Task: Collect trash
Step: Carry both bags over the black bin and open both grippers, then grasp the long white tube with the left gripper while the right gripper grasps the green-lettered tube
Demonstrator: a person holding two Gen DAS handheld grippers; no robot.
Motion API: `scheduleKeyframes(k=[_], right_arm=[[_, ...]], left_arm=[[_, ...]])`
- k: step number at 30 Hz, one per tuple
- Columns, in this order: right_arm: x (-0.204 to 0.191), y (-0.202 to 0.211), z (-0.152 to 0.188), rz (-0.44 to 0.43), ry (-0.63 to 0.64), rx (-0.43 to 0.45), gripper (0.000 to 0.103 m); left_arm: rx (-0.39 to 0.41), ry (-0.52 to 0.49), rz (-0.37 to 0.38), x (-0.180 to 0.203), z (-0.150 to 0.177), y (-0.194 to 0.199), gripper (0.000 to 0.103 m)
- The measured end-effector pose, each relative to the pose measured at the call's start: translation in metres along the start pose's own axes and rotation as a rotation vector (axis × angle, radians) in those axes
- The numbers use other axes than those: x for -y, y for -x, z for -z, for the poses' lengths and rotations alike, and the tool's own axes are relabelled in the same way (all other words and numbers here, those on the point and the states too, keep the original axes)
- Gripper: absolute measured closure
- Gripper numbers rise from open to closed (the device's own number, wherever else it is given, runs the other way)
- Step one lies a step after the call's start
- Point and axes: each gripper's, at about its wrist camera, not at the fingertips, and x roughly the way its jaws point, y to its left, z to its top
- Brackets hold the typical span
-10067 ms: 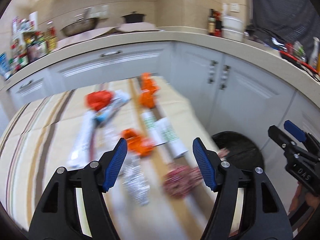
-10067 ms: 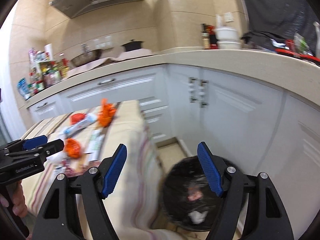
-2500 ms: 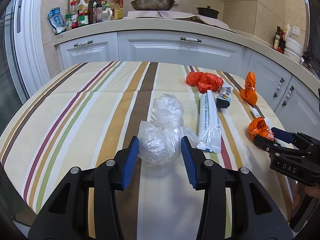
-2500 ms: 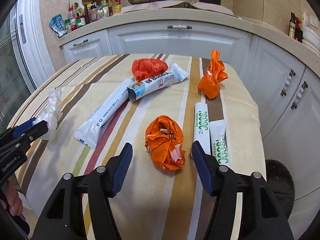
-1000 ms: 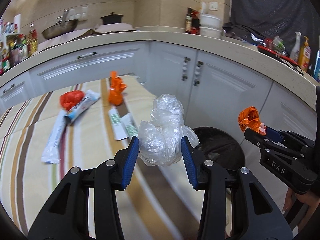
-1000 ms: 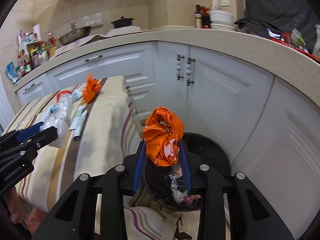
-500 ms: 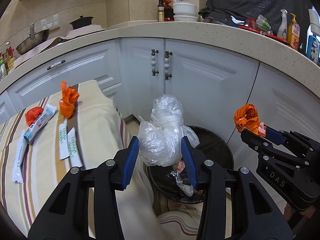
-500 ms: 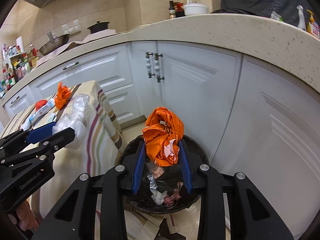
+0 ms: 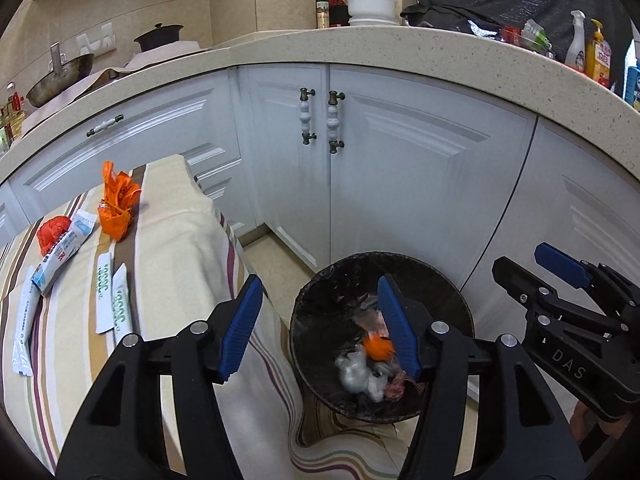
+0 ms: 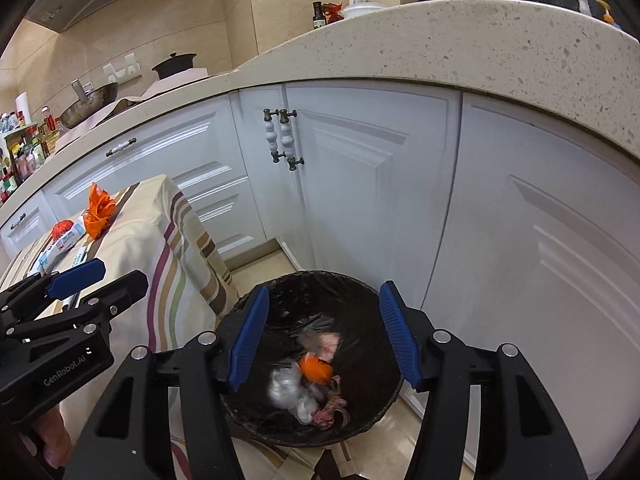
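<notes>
Both grippers hang open and empty above the black-lined trash bin (image 9: 316,308) (image 10: 360,292) on the floor. My left gripper (image 9: 320,326) is over its left rim; my right gripper (image 10: 324,336) is over its middle. In the bin lie the clear plastic bag (image 9: 354,372) (image 10: 282,386) and the orange bag (image 9: 378,346) (image 10: 316,368), both blurred. On the striped table (image 9: 180,248) stay an orange bag (image 9: 118,210), a red bag (image 9: 52,232) and several long white wrappers (image 9: 112,300).
White cabinet doors (image 9: 400,184) and a stone countertop (image 9: 440,52) stand close behind the bin. The tablecloth hangs down beside the bin's left side (image 10: 180,248). Bottles and bowls stand on the counter (image 9: 360,4).
Both grippers opened over the bin. The clear bag dropped from the left one and the orange bag from the right one; both are now inside the bin.
</notes>
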Motion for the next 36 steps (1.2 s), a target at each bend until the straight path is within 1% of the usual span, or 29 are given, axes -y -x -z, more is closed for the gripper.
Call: scheduleKeyframes(k=[2, 4, 9, 20, 24, 28, 31, 36], right_arm=[[-0.004, 0.002, -0.001, -0.010, 0.001, 0.004, 0.046], [-0.008, 0.003, -0.003, -0.023, 0.005, 0.007, 0.046], [-0.032, 0.008, -0.007, -0.075, 0.033, 0.023, 0.046], [-0.110, 0.008, -0.011, -0.229, 0.146, 0.020, 0.046], [-0.143, 0.006, -0.009, -0.287, 0.197, 0.007, 0.045], [-0.173, 0.003, -0.005, -0.328, 0.244, -0.013, 0.045], [-0.191, -0.002, -0.003, -0.349, 0.275, -0.034, 0.045], [-0.213, -0.010, 0.000, -0.360, 0.313, -0.068, 0.045]], left_arm=[[0.008, 0.004, -0.003, -0.005, 0.001, 0.006, 0.043], [0.015, 0.009, -0.011, -0.011, 0.002, 0.013, 0.039], [0.025, 0.037, -0.047, -0.036, 0.009, 0.031, 0.039], [0.002, 0.168, -0.207, -0.123, 0.038, 0.070, 0.039], [-0.004, 0.211, -0.259, -0.153, 0.049, 0.080, 0.039], [-0.014, 0.260, -0.304, -0.182, 0.060, 0.089, 0.039], [-0.018, 0.292, -0.331, -0.200, 0.069, 0.095, 0.039], [-0.026, 0.335, -0.361, -0.223, 0.080, 0.102, 0.039]])
